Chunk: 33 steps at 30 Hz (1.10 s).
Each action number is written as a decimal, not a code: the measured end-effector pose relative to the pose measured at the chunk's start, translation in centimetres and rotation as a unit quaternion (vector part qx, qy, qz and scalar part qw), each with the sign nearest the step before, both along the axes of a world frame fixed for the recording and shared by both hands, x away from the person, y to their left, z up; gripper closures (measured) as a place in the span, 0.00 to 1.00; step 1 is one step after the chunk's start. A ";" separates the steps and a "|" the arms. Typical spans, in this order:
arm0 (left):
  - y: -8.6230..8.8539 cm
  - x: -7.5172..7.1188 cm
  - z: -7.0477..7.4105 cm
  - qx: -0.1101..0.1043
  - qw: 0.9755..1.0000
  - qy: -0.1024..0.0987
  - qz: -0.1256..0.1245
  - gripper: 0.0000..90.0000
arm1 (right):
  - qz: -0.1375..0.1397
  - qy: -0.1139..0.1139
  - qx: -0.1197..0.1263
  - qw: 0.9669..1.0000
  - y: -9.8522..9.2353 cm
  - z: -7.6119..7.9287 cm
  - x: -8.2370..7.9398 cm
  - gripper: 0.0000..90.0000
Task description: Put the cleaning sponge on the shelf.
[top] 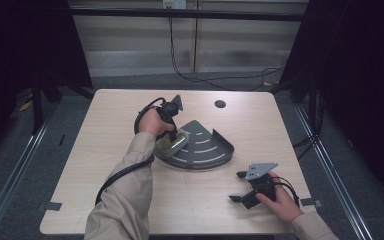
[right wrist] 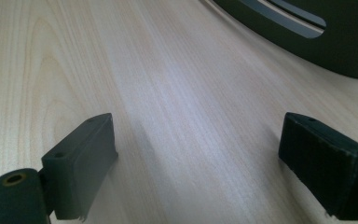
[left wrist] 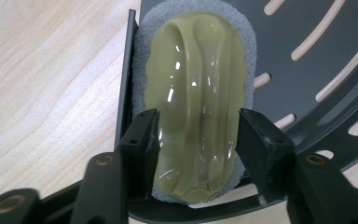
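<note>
A scrubber with a glossy yellow-green handle (left wrist: 198,79) on a grey foam pad lies at the left edge of a dark grey quarter-round slotted tray (top: 210,150). My left gripper (left wrist: 198,140) points down over it, its pads flanking the handle's near end without squeezing it, so it is open. In the high view the left gripper (top: 172,135) stands above the scrubber (top: 172,144). My right gripper (top: 236,186) rests low near the table's front right, open, with bare wood between its fingers (right wrist: 81,163). The tray's curved rim (right wrist: 335,51) lies ahead of it.
The light wooden table (top: 105,150) has a dark round hole (top: 220,104) near its back edge. Black cables (top: 190,75) run along the floor behind it. Dark frame posts and rails flank both sides.
</note>
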<state>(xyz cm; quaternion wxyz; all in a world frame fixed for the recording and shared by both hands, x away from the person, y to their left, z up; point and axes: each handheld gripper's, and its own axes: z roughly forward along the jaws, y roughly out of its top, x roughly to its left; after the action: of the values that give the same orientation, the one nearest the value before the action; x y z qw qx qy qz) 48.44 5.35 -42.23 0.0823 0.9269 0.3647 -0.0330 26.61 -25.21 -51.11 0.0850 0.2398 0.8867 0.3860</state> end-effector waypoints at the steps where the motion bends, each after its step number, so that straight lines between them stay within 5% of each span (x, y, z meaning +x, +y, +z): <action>1: 0.1 0.0 0.0 0.001 1.000 -0.003 0.003 0.51 | 0.000 0.000 0.000 1.000 0.0 0.0 0.0 0.11; 20: 0.4 -0.3 0.5 -0.010 1.000 -0.013 0.025 0.25 | 0.000 0.000 0.000 1.000 0.0 0.0 0.0 0.11; 33: 0.7 -0.9 1.3 -0.024 0.999 -0.014 0.033 0.23 | 0.000 0.000 0.000 1.000 0.0 0.0 0.0 0.11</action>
<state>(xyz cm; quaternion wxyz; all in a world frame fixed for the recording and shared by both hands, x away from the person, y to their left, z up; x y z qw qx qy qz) 47.59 6.08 -40.89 0.1106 0.9125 0.3930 -0.0259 26.61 -25.21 -51.11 0.0850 0.2397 0.8868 0.3859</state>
